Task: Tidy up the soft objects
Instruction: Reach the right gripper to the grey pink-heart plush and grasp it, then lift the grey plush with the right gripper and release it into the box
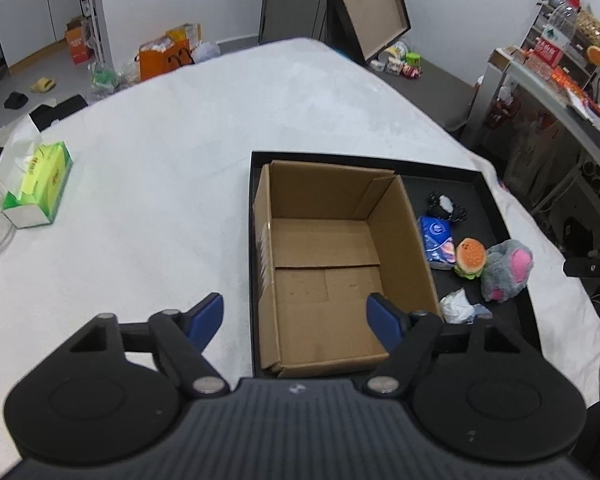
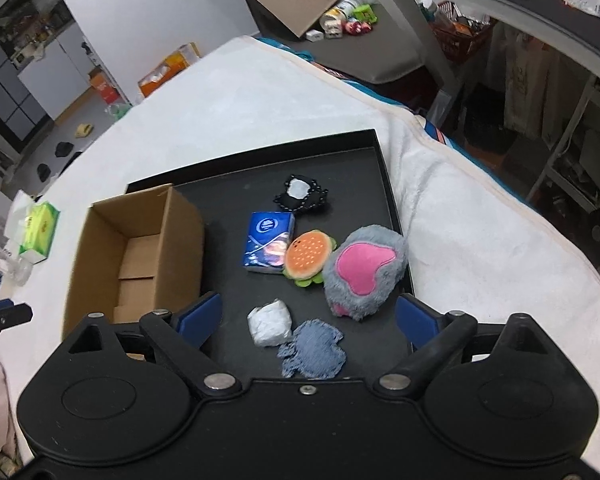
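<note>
Cardboard box (image 1: 324, 256) lies empty, straight ahead of the left gripper (image 1: 296, 318), its fingers wide apart, holding nothing. Grey plush (image 2: 366, 274) sits just ahead-right of the nearer right gripper (image 2: 308, 320), equally spread and empty; white wad (image 2: 270, 322) and denim patch (image 2: 314, 354) lie between its fingers, the patch's near edge cut off.

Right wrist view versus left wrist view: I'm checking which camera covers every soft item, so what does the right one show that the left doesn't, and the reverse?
Only the right wrist view shows the denim patch whole, lying against the crumpled white wad.

Only the left wrist view shows the cardboard box floor fully, with nothing in it.

Both show the black tray, blue tissue pack, burger plush, grey-and-pink plush, black pouch, and an open gripper: left gripper, right gripper.
</note>
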`<action>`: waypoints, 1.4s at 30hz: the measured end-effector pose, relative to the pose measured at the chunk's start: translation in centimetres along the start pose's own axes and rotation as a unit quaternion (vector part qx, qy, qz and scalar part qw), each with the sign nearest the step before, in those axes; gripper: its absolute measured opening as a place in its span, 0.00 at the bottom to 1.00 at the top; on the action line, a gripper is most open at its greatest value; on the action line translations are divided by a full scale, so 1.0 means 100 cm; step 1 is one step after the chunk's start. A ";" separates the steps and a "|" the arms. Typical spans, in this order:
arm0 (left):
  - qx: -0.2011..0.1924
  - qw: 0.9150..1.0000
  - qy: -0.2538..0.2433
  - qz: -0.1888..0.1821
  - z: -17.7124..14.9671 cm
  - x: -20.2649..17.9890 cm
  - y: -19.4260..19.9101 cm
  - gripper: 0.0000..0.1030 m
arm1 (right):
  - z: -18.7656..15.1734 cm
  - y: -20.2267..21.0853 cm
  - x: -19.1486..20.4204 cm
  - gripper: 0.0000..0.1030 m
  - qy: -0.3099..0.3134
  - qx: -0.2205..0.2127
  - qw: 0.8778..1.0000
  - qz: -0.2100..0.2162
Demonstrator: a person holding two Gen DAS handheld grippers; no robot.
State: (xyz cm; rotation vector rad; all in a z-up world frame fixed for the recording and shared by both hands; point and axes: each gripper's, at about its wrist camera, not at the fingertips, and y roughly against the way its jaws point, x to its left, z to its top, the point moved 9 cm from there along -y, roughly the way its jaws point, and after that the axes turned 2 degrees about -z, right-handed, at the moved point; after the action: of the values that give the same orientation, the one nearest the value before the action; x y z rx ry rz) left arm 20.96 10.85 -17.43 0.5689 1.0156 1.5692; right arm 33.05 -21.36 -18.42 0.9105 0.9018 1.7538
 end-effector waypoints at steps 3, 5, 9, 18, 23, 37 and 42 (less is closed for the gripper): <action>0.013 1.000 0.002 0.000 0.000 0.004 -0.017 0.67 | 0.002 -0.017 -0.004 0.91 -0.006 0.013 1.000 -0.008; 0.022 1.000 0.003 0.000 -0.002 0.007 -0.029 0.61 | 0.002 -0.028 -0.007 0.91 -0.009 0.022 1.000 -0.016; 0.041 0.999 0.004 -0.003 -0.004 0.011 -0.050 0.48 | 0.001 -0.052 -0.014 0.91 -0.021 0.046 0.998 -0.027; 0.065 0.998 -0.004 -0.004 0.000 0.020 -0.081 0.20 | 0.003 -0.093 -0.021 0.91 -0.031 0.075 0.996 -0.048; 0.078 0.997 -0.011 -0.005 -0.002 0.023 -0.094 0.13 | -0.001 -0.113 -0.024 0.91 -0.033 0.092 0.993 -0.068; 0.076 0.997 -0.014 -0.019 -0.006 0.028 -0.098 0.13 | -0.003 -0.128 -0.031 0.48 -0.044 0.084 0.991 -0.094; 0.076 0.997 -0.008 -0.027 -0.009 0.027 -0.094 0.13 | -0.002 -0.114 -0.026 0.47 -0.037 0.070 0.992 -0.098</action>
State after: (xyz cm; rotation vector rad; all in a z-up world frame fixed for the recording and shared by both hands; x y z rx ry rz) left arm 24.62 13.16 -26.29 0.6512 1.1355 1.4455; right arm 38.10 -20.48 -28.92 0.9378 1.0396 1.4954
